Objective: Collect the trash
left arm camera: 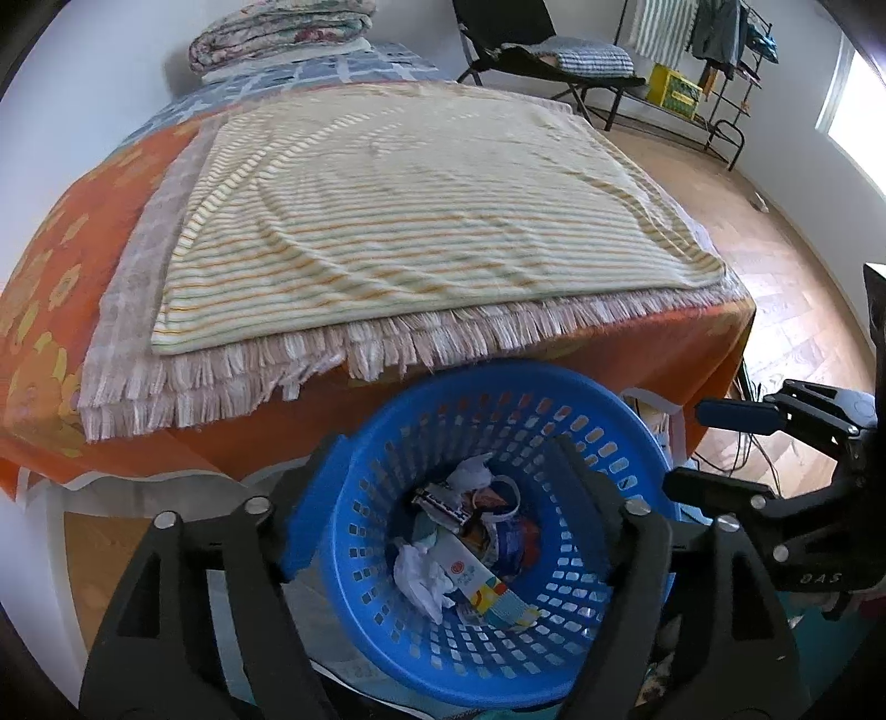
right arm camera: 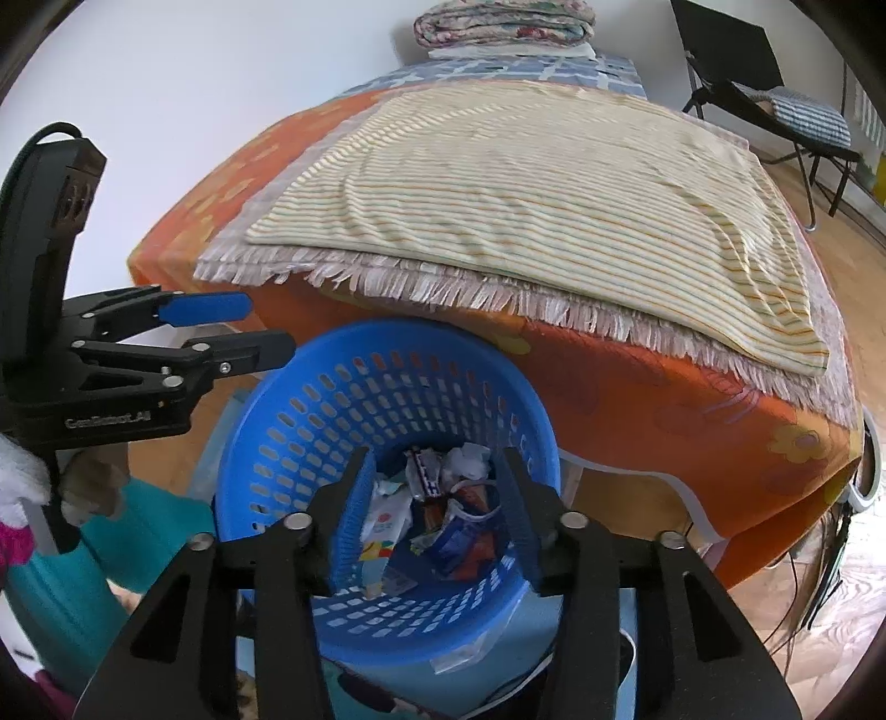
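Note:
A blue perforated plastic basket (left arm camera: 354, 531) (right arm camera: 266, 443) stands on the floor against the foot of the bed. Inside it lies trash (left arm camera: 470, 548) (right arm camera: 437, 515): crumpled white paper, colourful wrappers and a small carton. My left gripper (left arm camera: 451, 459) hovers over the basket's mouth, open, with nothing between its fingers; in the right wrist view it shows at the left (right arm camera: 260, 327). My right gripper (right arm camera: 436, 459) also hangs over the basket, open and holding nothing; the left wrist view shows it at the right edge (left arm camera: 703, 448).
The bed (left arm camera: 66, 310) (right arm camera: 637, 399) has an orange flowered sheet, a fringed blanket and a striped towel (left arm camera: 421, 210) on top. A folded quilt (left arm camera: 277, 33) lies at its far end. A dark chair (left arm camera: 554, 55), a drying rack (left arm camera: 720, 66) and cables (right arm camera: 825, 576) stand on the wooden floor.

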Demonstrator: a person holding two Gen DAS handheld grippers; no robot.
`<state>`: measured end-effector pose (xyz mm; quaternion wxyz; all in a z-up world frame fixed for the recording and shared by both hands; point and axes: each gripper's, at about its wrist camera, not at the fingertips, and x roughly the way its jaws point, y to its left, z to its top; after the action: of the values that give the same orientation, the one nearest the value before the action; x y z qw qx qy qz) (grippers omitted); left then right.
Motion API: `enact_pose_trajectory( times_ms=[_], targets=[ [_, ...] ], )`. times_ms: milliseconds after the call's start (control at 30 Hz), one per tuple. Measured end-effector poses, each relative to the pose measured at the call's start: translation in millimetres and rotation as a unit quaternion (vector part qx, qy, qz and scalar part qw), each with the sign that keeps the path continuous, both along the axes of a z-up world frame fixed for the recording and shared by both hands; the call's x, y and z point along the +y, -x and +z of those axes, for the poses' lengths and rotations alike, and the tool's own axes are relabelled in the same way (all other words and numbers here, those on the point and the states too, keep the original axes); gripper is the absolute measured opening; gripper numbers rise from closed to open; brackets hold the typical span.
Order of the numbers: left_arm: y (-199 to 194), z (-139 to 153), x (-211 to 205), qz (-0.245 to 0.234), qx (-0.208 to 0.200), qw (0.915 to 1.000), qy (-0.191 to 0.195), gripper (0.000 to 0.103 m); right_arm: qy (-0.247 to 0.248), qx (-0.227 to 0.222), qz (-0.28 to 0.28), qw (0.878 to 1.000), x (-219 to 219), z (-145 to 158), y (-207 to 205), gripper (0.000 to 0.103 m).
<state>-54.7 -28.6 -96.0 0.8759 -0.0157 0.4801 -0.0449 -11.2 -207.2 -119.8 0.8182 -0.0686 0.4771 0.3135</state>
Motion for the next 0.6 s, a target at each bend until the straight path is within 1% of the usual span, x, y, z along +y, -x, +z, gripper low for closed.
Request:
enact_pose_trajectory(
  times_ms=[67, 167, 600],
  targets=[
    [-1, 2, 1, 0.006, -0.001, 1.0000, -0.001, 0.079, 0.001, -0.004, -0.006, 1.000, -1, 2, 0, 0.059],
    [-2, 4, 4, 0.014, -0.001, 0.9999, 0.003, 0.079, 0.007, -0.008, -0.015, 1.000, -1, 4, -2, 0.064],
    [-6, 23, -1, 0.024, -0.016, 0.9995, -0.013, 0.079, 0.034, -0.033, -0.050, 0.998, -2, 14, -8, 0.070]
  ],
)
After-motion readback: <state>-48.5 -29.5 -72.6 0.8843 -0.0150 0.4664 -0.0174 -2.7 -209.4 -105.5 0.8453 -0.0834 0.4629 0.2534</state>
